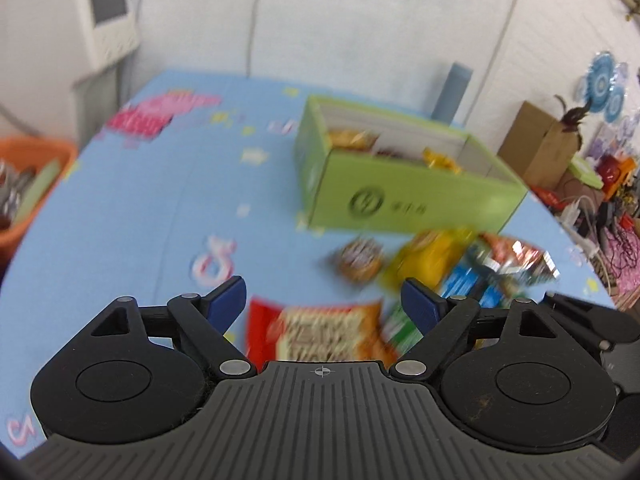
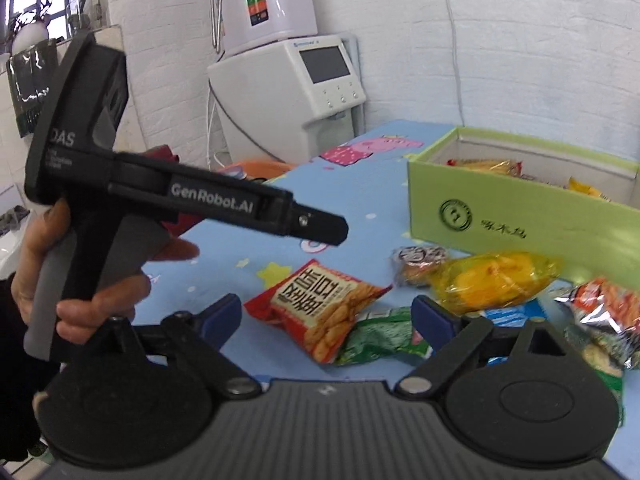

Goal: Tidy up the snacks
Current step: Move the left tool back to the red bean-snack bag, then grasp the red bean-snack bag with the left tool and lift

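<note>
The left gripper (image 1: 324, 300) is spread wide, nothing pinched, over a red-orange snack packet (image 2: 320, 310). The right gripper (image 2: 326, 314) is likewise spread and empty. Loose snacks are scattered beside the green box (image 2: 500, 208).
</note>
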